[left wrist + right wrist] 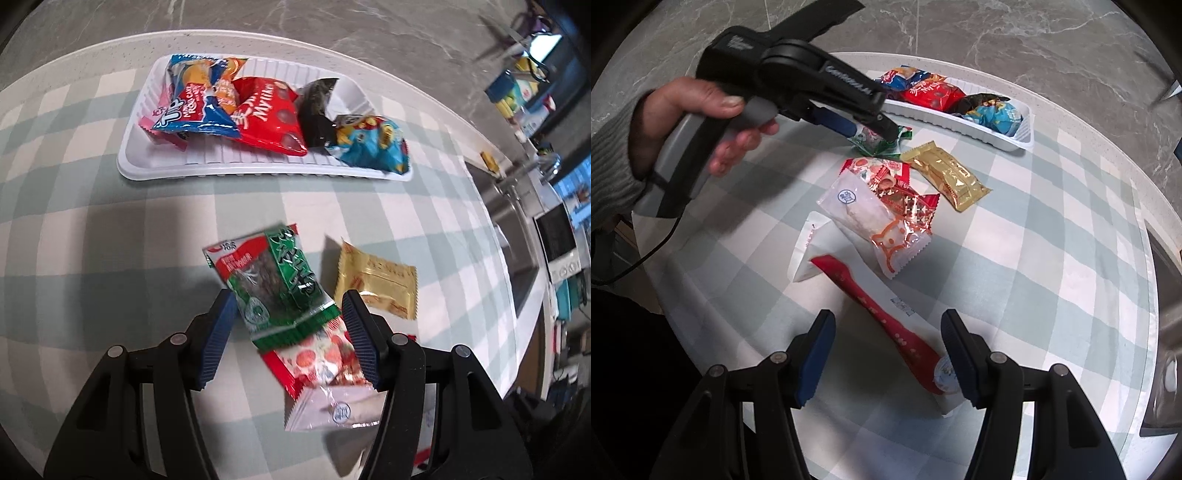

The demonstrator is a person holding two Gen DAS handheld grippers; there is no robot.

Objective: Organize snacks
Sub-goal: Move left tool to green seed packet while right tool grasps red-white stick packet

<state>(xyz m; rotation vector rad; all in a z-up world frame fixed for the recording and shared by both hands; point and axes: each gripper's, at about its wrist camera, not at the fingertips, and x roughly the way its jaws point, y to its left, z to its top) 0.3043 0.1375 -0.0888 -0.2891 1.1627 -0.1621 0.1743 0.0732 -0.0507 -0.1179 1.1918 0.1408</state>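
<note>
Left gripper (290, 332): jaws apart, straddling the green snack pack (275, 284), no clamp visible. Right gripper (886, 354): jaws apart over the red-and-white packet (886, 325), not touching it. White tray (266, 170) at the table's far edge holds five or so snacks. Gold packet (376, 284), red-printed pack (890, 184) and clear-wrapped pastry (864, 214) lie loose mid-table on the checked cloth (1034, 258).

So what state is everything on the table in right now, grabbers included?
Tray: part filled with snacks.
Green packet: sealed, between the left jaws.
Gold packet: sealed, flat, untouched.
Clear packet: sealed, lying across another packet.
Red-striped packet: flat between the right jaws.
Left gripper: jaws open around the green packet.
Right gripper: jaws open.
</note>
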